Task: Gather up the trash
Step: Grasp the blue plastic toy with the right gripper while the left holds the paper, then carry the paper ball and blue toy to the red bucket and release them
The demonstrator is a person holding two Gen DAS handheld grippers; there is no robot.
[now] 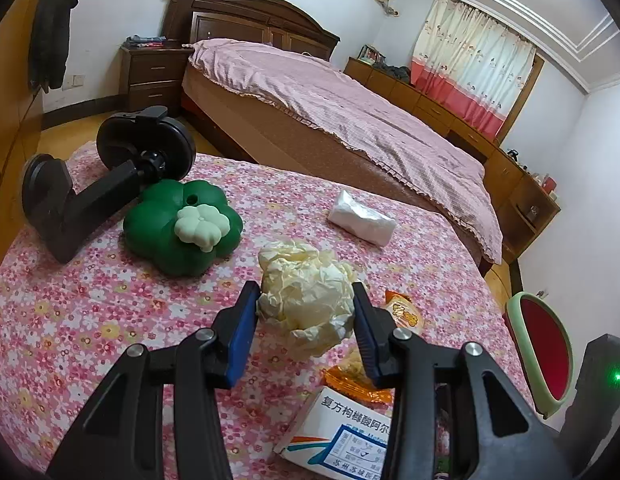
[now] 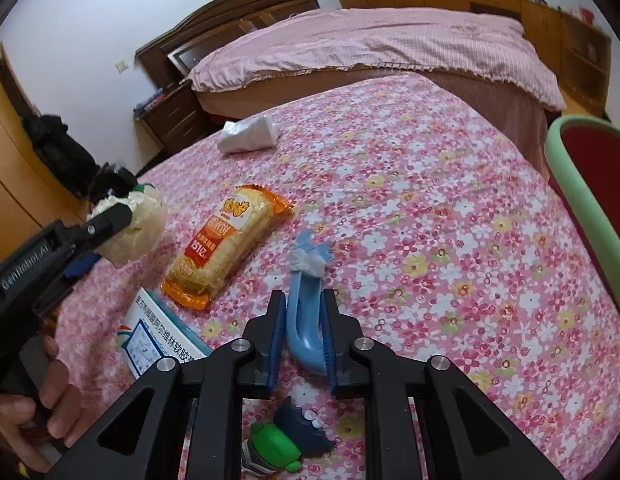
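We hold the paper ball [image 1: 306, 304] in our left gripper [image 1: 306, 320], and our right gripper [image 2: 304, 334] is closed on a blue toy [image 2: 306, 312]. The snack wrapper [image 2: 226, 248] and box [image 2: 158, 336] are not yet collected from the table [image 2: 450, 208].

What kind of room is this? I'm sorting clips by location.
Most likely a home bedroom: a bed with a wooden headboard, a nightstand, and a curtained window.
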